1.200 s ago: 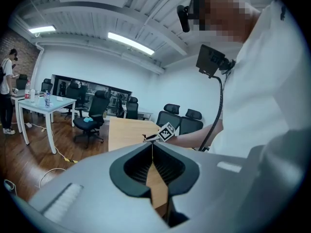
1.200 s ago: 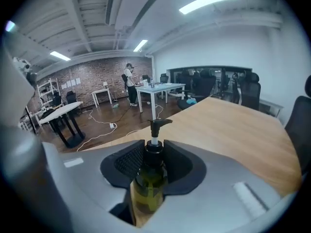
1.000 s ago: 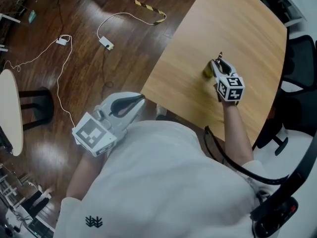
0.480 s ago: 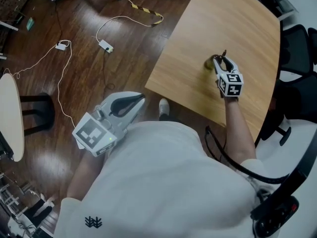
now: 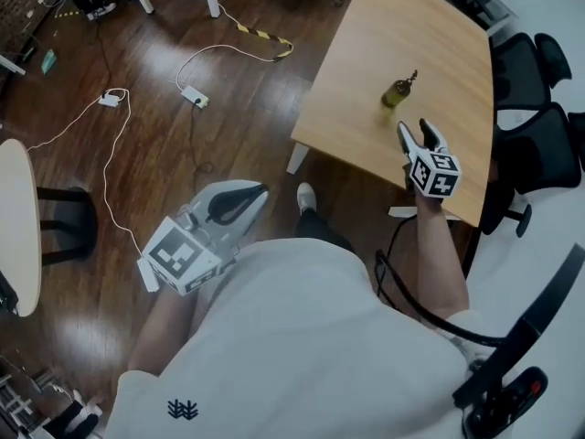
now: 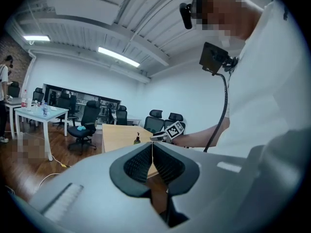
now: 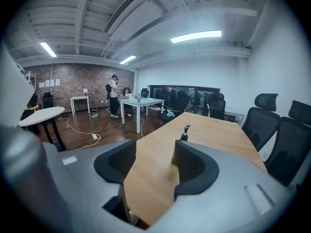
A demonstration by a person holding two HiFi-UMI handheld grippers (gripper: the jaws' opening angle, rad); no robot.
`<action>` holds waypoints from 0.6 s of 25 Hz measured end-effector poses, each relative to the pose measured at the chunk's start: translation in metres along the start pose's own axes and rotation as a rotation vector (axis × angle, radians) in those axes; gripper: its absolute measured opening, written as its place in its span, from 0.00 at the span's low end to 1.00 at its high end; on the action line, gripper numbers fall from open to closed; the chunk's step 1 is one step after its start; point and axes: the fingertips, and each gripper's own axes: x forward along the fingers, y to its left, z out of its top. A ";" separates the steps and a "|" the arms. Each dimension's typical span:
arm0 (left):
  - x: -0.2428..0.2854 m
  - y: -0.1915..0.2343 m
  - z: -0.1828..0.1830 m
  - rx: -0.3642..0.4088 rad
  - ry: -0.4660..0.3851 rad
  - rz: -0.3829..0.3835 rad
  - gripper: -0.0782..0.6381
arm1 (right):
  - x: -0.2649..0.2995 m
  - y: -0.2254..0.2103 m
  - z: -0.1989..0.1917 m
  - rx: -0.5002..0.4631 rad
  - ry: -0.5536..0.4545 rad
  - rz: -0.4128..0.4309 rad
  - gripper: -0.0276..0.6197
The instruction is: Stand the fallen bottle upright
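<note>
One bottle [image 5: 397, 91] stands, apparently upright, on the table [image 5: 430, 26]; right hand-held gripper [image 5: 414, 129] gapes wide and empty just short of it, left hand-held gripper [image 6: 152, 147] closed on nothing, so motion nearby should stay slow, clear of the pump top.

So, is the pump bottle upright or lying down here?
Upright. The bottle stands on the table, pump head on top, free of the open right gripper.

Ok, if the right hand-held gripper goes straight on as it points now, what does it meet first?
Most likely the bottle, upright on the table ahead of the open right hand-held gripper, slightly toward one jaw. Depth is unclear.
</note>
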 end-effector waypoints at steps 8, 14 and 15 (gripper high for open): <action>-0.015 -0.065 -0.020 0.045 0.040 -0.215 0.11 | -0.147 0.129 -0.019 0.040 0.058 0.110 0.41; -0.010 -0.116 -0.027 0.050 0.042 -0.319 0.11 | -0.229 0.187 -0.035 0.056 0.053 0.184 0.45; -0.009 -0.123 -0.028 0.050 0.044 -0.332 0.11 | -0.242 0.192 -0.037 0.056 0.048 0.189 0.45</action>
